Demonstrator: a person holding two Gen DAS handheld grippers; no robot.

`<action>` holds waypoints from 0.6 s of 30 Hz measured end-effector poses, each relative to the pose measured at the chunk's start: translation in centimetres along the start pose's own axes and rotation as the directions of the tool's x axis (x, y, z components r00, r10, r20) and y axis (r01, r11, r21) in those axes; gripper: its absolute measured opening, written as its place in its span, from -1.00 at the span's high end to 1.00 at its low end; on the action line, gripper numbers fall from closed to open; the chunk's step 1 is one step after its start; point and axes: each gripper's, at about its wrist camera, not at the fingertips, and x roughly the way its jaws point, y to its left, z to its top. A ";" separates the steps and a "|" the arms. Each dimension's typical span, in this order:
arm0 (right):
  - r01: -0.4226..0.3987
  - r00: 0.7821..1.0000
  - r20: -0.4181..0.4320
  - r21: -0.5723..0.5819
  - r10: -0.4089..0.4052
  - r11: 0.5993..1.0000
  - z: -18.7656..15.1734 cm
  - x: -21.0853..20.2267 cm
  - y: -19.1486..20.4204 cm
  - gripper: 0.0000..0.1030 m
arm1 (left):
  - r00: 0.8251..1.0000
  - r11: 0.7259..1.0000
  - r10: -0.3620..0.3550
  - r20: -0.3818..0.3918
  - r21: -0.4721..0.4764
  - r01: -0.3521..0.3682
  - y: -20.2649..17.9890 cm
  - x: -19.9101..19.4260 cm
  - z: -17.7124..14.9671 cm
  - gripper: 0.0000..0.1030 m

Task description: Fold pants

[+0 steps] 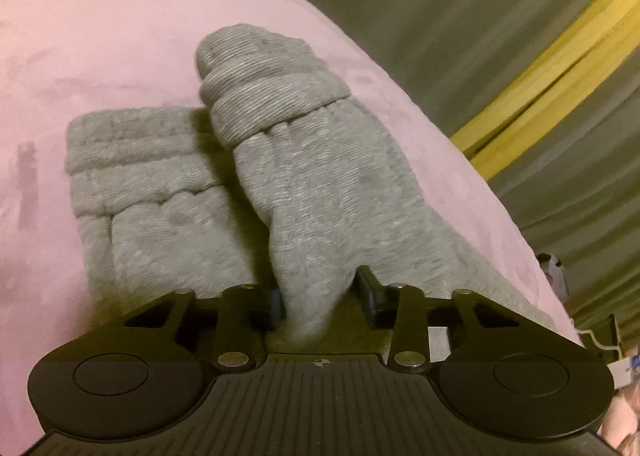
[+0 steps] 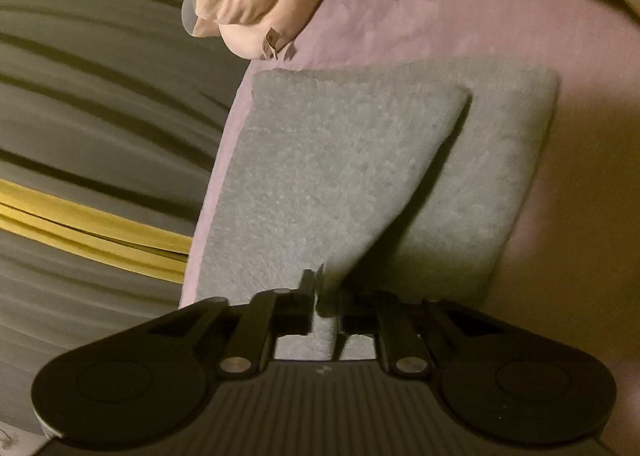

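Grey knitted pants (image 1: 320, 192) lie on a pink, suede-like surface (image 1: 120, 56), with dark ribbed flooring and a yellow strip (image 1: 560, 72) beyond its edge. In the left wrist view two ribbed ankle cuffs (image 1: 136, 152) point away from the camera — one flat, the other raised and draped over it. The left gripper (image 1: 320, 296) has its black jaws narrowed onto a bunched fold of the raised leg, pinching it. In the right wrist view the right gripper (image 2: 324, 300) is likewise clamped on a thin ridge of grey fabric, lifting a flap off the folded layer beneath. A crumpled pale-pink cloth (image 2: 256, 8) lies at the far edge of the pink surface.
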 end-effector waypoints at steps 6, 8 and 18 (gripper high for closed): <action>0.055 0.998 0.045 -0.139 -0.049 0.989 -0.6 1.9 3.3 0.89 | 1.000 0.999 0.001 0.019 0.052 -0.002 -1.2 -0.8 0.7 0.77; 0.098 0.994 0.057 -0.188 -0.089 0.977 -0.6 2.1 4.7 0.90 | 0.999 0.998 -0.007 0.039 0.065 0.005 -1.8 -1.9 1.1 0.79; 0.065 0.984 0.178 -0.367 0.002 0.928 1.9 -5.4 9.2 0.91 | 0.988 0.991 -0.087 0.127 0.116 0.072 -0.7 -10.5 2.1 0.79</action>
